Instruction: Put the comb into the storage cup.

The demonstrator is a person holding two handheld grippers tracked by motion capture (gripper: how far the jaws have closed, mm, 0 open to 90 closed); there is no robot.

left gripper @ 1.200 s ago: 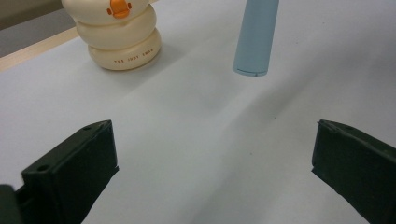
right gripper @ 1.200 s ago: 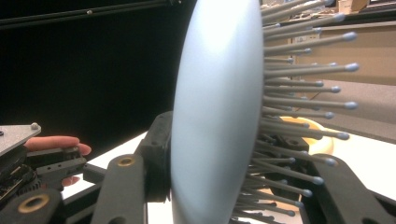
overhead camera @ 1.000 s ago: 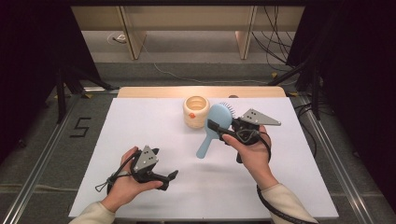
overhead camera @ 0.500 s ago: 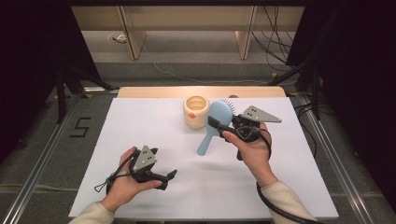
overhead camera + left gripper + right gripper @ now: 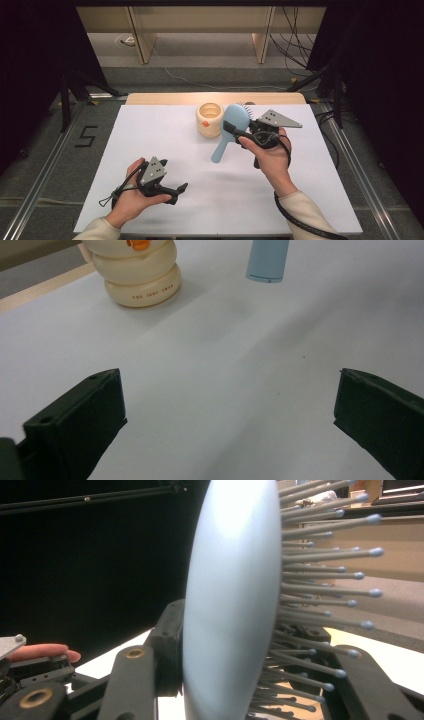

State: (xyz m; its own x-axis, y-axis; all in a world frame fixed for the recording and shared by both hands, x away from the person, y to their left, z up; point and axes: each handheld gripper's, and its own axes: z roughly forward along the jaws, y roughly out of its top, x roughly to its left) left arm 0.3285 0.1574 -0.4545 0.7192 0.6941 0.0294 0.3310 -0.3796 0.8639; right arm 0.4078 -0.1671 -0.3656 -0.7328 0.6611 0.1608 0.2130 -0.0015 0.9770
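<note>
Item: one light-blue hairbrush [image 5: 229, 131]. It is held above the white table [image 5: 150, 130], just beside the cream cup, with its handle slanting down toward the near side. In the right gripper view the brush head [image 5: 230, 605] is seen edge-on between the two black jaws, bristles pointing to one side, pads pressed on it.

Right gripper [image 5: 239, 134]: clamped on the brush head, as far closed as the brush allows.

Left gripper [image 5: 176, 191]: resting low at the near left of the table, well apart from the brush. In its own view the jaws are seen spread wide with nothing between them.

Step in hand, as judged: the brush has been picked up and is being carried; placing is not yet done. The next move is judged to call for tipping the handle over the cup [image 5: 210, 119] mouth and lowering it in, or setting it down clear of the cup, without knocking the cup over.

Count: hairbrush, one; cream ringed cup with an orange mark, one; grippers, two; table, one.
</note>
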